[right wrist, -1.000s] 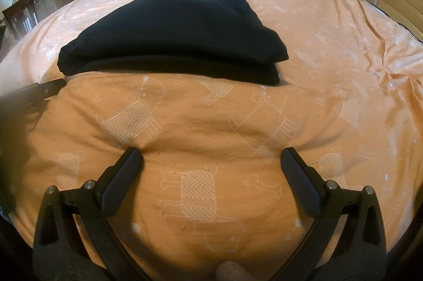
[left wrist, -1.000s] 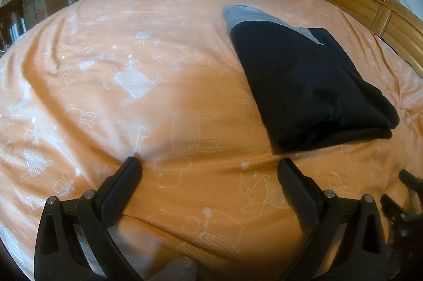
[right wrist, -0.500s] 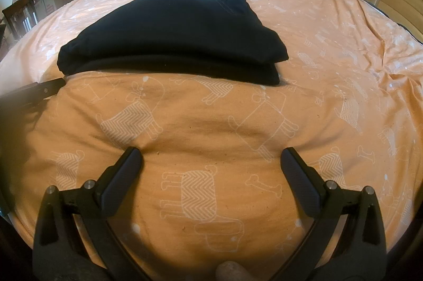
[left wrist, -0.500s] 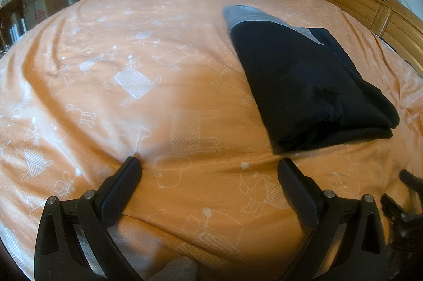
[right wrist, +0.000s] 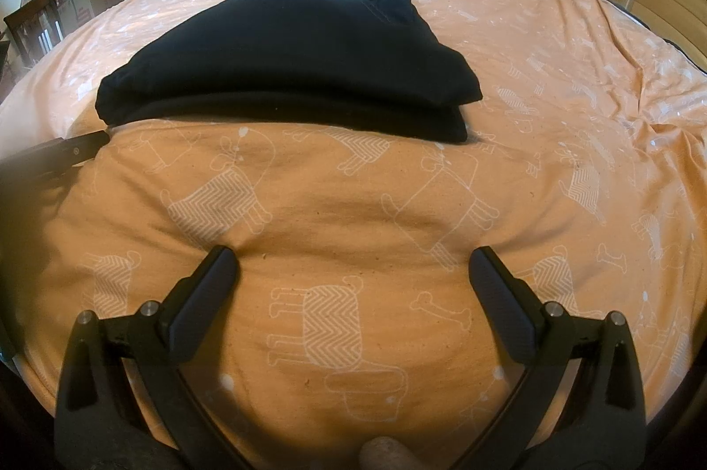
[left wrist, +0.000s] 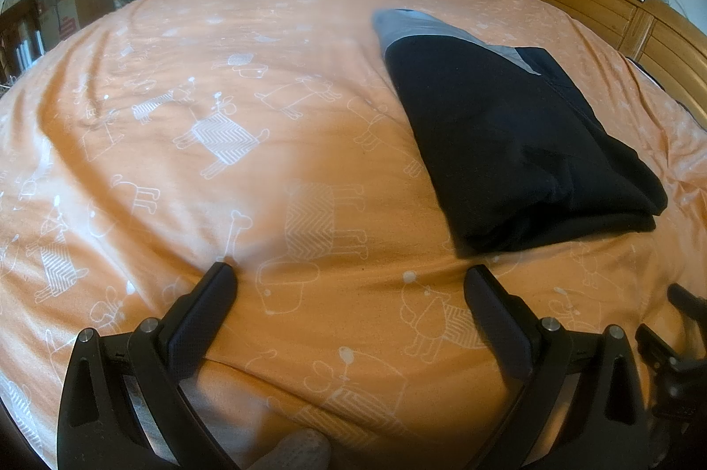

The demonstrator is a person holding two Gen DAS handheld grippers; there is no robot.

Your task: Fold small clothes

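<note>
Navy folded garment (left wrist: 508, 134) on orange bedspread (left wrist: 221, 72); both grippers spread, empty.

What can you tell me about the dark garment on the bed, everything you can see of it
The garment is dark navy, almost black, with a grey band at its far end. It looks like soft knit cloth. It lies folded into a thick rectangular stack of layers, flat on the orange bedsheet, with the folded edge toward the cameras. Only the sheet touches it; the left gripper and right gripper are both open and short of it.
</note>
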